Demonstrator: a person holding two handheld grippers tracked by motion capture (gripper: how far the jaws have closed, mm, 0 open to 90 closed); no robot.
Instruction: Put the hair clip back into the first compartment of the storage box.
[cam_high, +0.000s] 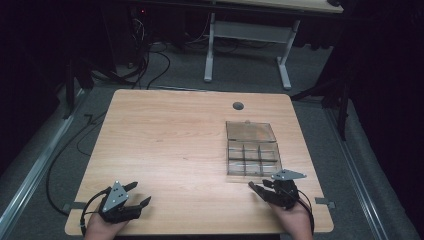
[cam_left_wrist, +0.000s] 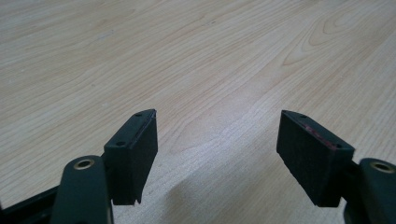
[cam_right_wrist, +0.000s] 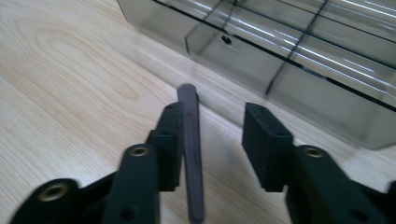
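Compartment box: clear glossy plastic (smoke-tinted). Table: pale matt wood grain. Stick: matt dark.

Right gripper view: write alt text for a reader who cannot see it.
The right gripper, jaws apart, has a slim dark rod lying against its left-hand jaw and pointing toward a clear plastic compartment box. The box sits just ahead on a light wooden table.

Left tool jaws wide apart; right tool jaws parted.
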